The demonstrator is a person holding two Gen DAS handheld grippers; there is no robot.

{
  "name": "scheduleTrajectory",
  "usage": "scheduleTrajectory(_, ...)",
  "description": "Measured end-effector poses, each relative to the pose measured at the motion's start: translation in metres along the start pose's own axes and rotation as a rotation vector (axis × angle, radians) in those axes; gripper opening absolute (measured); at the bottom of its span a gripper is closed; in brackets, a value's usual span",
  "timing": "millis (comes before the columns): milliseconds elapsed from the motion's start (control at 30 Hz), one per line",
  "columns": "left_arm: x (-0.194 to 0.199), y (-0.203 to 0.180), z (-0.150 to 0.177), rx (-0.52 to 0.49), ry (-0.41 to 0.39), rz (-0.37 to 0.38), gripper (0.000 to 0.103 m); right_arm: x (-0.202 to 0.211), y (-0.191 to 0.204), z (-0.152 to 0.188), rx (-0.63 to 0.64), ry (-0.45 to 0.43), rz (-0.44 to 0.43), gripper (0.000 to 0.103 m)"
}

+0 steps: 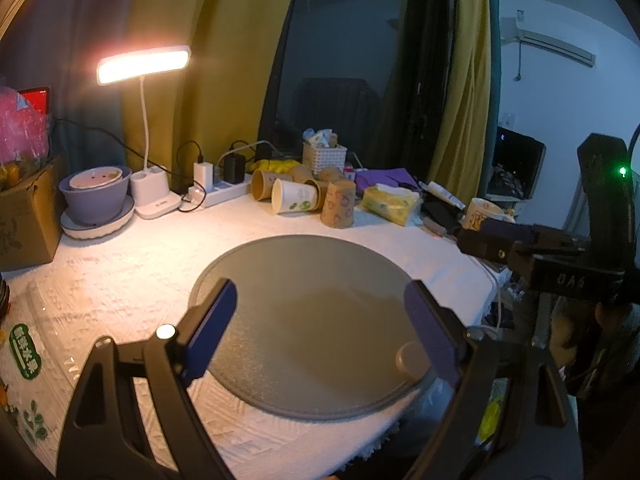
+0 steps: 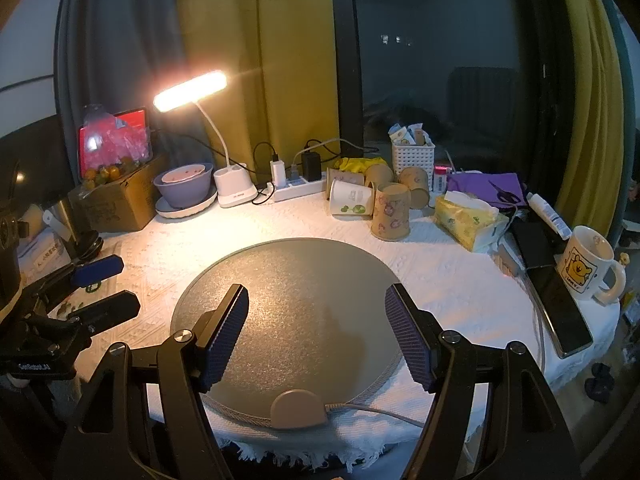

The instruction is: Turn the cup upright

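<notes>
Right wrist view: right gripper (image 2: 317, 332) hangs over the grey round mat (image 2: 288, 304), jaws spread wide, nothing between the blue pads (image 2: 224, 336). Mat lies on a white cloth (image 2: 452, 280). Left gripper (image 2: 100, 288) shows at the left edge, jaws apart, empty.

Left wrist view: left gripper (image 1: 320, 336) above the same mat (image 1: 304, 320), jaws wide, holding nothing. Right gripper (image 1: 516, 240) seen at the right edge; its fingers are too dark there to read.

Cups cluster at the back of the cloth, well apart from both grippers. Brown paper cup (image 2: 391, 216) stands mouth down, nearest the mat. White paper cup (image 2: 351, 199) lies on its side just beside it, to the left, mouth facing forward. More brown cups (image 2: 416, 186) behind, orientation partly hidden, possibly inverted.

Lit desk lamp (image 2: 190, 90) back left. Tissue pack (image 2: 466, 218) right of the cups. Mug (image 2: 588, 268) upright at the far right.
</notes>
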State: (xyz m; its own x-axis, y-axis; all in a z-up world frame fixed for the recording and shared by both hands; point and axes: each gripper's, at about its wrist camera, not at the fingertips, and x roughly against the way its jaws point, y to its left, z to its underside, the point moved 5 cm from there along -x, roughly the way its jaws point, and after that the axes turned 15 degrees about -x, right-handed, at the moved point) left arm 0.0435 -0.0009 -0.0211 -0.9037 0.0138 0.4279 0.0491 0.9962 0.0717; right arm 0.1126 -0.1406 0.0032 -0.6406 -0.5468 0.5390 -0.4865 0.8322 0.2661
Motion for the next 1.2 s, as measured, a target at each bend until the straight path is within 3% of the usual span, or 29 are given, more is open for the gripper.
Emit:
scheduleTrajectory(433,0.001,-0.003,0.001,-0.006,-0.010,0.022,0.087,0.000,0.001,-0.001,0.005,-0.003,0.002,0.074)
scheduleTrajectory(1200,-0.008,-0.001,-0.005,-0.010,-0.021,-0.003,0.087,-0.002,-0.002,-0.009,0.015,-0.007,0.020,0.074)
